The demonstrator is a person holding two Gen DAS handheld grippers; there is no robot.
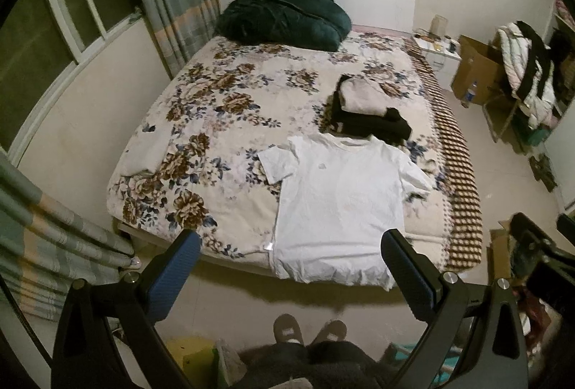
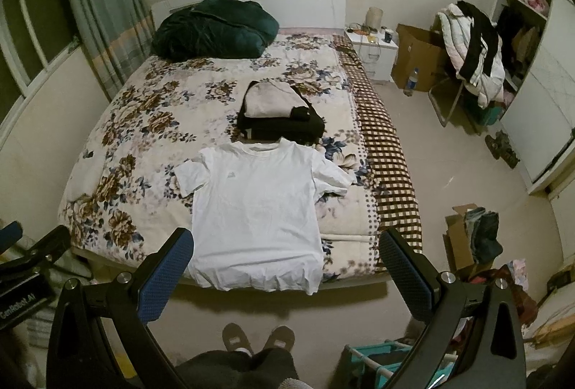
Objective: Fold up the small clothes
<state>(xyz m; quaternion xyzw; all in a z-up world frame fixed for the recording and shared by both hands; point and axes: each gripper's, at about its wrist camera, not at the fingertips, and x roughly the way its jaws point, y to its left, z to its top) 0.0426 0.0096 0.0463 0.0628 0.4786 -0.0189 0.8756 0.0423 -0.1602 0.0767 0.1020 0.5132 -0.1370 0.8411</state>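
Observation:
A white T-shirt (image 1: 337,205) lies flat, face up, on the near end of the floral bed (image 1: 222,123), its hem hanging over the bed's edge; it also shows in the right wrist view (image 2: 255,209). Behind it sits a pile of folded clothes, black and pale (image 1: 363,108), also in the right wrist view (image 2: 280,112). My left gripper (image 1: 291,241) is open and empty, held high above the shirt's hem. My right gripper (image 2: 285,241) is open and empty, also high above the hem.
A dark green quilt (image 1: 287,17) lies at the bed's head. A white nightstand (image 2: 373,54), cardboard boxes (image 2: 417,58) and a chair piled with clothes (image 2: 470,54) stand to the right. A box of clothes (image 2: 474,238) sits on the floor. My slippered feet (image 2: 257,338) stand at the bed's foot.

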